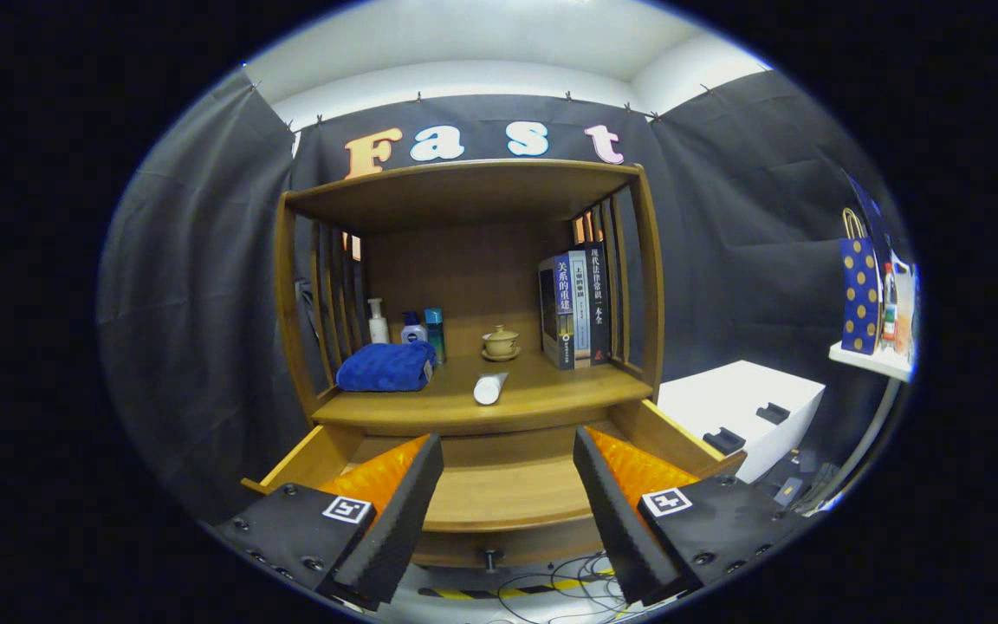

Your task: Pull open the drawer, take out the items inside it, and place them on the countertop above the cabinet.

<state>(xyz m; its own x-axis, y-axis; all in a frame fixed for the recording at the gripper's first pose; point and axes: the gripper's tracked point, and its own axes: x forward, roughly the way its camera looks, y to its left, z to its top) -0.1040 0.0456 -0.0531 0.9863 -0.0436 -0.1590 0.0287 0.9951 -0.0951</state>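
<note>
Drawer (499, 494) is pulled out and looks bare, white tube (489, 388) lying up on the table (551, 400) (probably just delivered), fingers (508, 503) spread wide, holding nothing.

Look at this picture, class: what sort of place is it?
Probably a staged test booth, not a home: black cloth hangs behind a wooden cabinet, its drawer open, below the open gripper.
</note>
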